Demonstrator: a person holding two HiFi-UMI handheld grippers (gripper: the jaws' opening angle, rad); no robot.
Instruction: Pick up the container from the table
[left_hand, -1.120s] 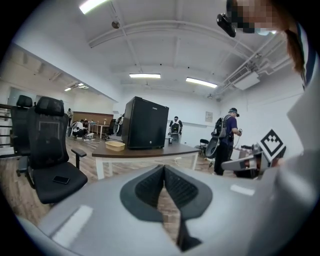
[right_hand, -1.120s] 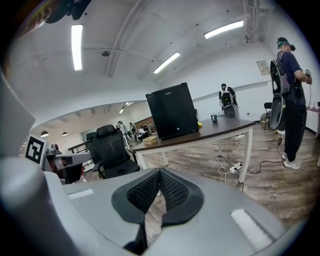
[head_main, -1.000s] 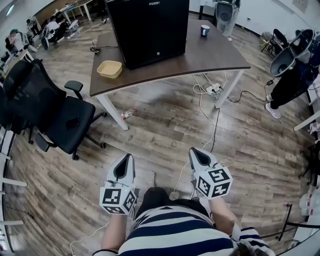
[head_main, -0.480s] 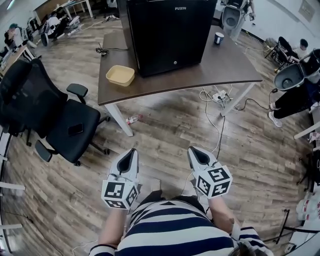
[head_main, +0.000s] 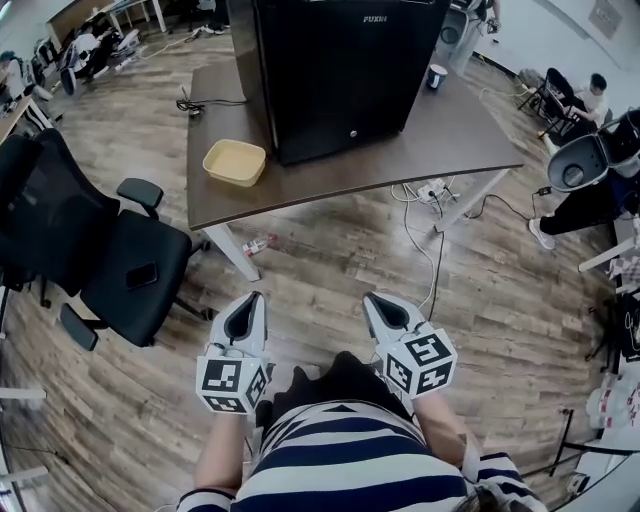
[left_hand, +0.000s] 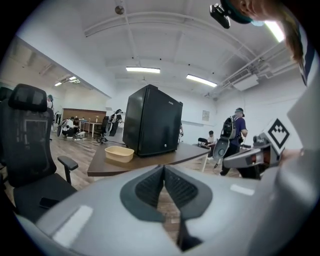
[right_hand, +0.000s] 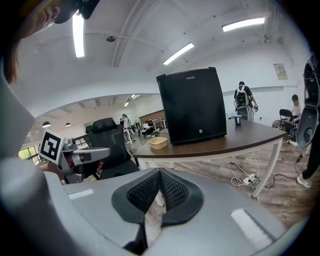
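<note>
A shallow yellow container (head_main: 235, 162) sits on the brown table (head_main: 430, 140) near its left front corner, beside a big black box (head_main: 340, 70). The container (left_hand: 119, 153) also shows in the left gripper view, and small in the right gripper view (right_hand: 157, 142). My left gripper (head_main: 245, 313) hangs low over the wooden floor, well short of the table, jaws shut and empty. My right gripper (head_main: 383, 308) is beside it at the same height, also shut with nothing in it.
A black office chair (head_main: 95, 250) stands left of the table. A paper cup (head_main: 435, 76) is at the table's far right. Cables and a power strip (head_main: 432, 188) lie on the floor under the right end. A bottle (head_main: 257, 243) lies by the table leg. People stand farther off.
The view has advanced toward the table; the container and black box appear closer. Both grippers stay low in front of the person, still shut.
</note>
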